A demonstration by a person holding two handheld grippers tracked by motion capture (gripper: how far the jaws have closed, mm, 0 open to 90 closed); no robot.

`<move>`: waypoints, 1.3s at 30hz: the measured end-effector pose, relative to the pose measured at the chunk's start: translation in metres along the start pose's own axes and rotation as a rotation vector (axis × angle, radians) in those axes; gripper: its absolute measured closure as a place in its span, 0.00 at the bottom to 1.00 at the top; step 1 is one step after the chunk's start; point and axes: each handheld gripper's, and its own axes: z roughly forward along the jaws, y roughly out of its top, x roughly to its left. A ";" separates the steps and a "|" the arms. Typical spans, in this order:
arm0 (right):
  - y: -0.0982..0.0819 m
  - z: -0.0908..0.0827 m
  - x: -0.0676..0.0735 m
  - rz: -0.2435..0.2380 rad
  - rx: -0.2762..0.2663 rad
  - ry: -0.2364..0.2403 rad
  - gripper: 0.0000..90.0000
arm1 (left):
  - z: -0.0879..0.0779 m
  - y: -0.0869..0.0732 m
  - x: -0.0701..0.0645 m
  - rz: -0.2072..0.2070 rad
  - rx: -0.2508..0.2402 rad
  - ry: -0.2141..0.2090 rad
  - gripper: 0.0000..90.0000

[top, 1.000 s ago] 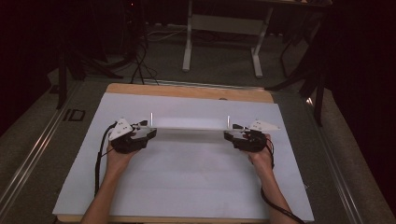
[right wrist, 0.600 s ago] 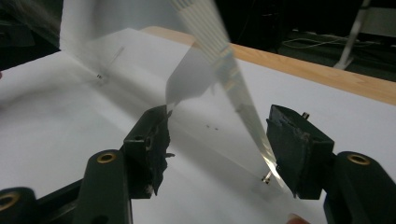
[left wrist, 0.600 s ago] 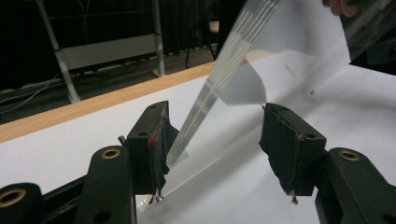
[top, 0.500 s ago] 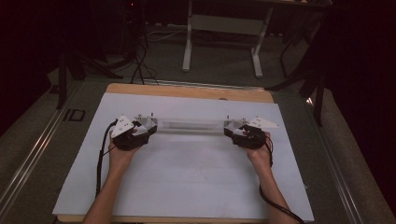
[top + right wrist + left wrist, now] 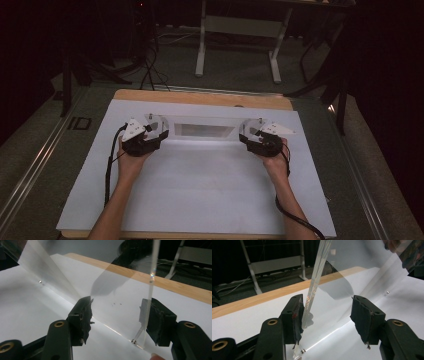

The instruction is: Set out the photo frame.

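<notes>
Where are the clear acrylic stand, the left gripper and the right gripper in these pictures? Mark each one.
clear acrylic stand [image 5: 206,131]: high view, on its long middle panel.
left gripper [image 5: 327,315]: left gripper view, midway between its fingertips.
right gripper [image 5: 117,315]: right gripper view, midway between its fingertips.

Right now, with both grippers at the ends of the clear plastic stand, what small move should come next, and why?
Probably close both grippers a little further. The left gripper and right gripper have just been closing, yet the jaws still stand apart: each end panel of the clear stand lies against one pad only, with a wide gap to the other. A firm grip seems needed before any lift from the white table.
</notes>
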 end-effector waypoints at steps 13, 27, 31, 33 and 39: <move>0.007 0.006 0.000 -0.045 0.025 -0.042 0.50 | 0.009 0.008 0.001 0.018 0.025 0.046 0.49; 0.018 0.016 -0.006 -0.057 0.041 -0.067 0.51 | 0.022 0.018 0.007 0.019 0.052 0.086 0.49; 0.021 0.018 -0.008 -0.051 0.050 -0.070 0.51 | 0.024 0.019 0.007 0.011 0.055 0.092 0.49; 0.021 0.018 -0.007 -0.050 0.051 -0.071 0.51 | 0.024 0.020 0.007 0.009 0.058 0.090 0.48; 0.020 0.015 -0.007 -0.043 0.049 -0.068 0.51 | 0.023 0.024 0.005 0.005 0.073 0.083 0.49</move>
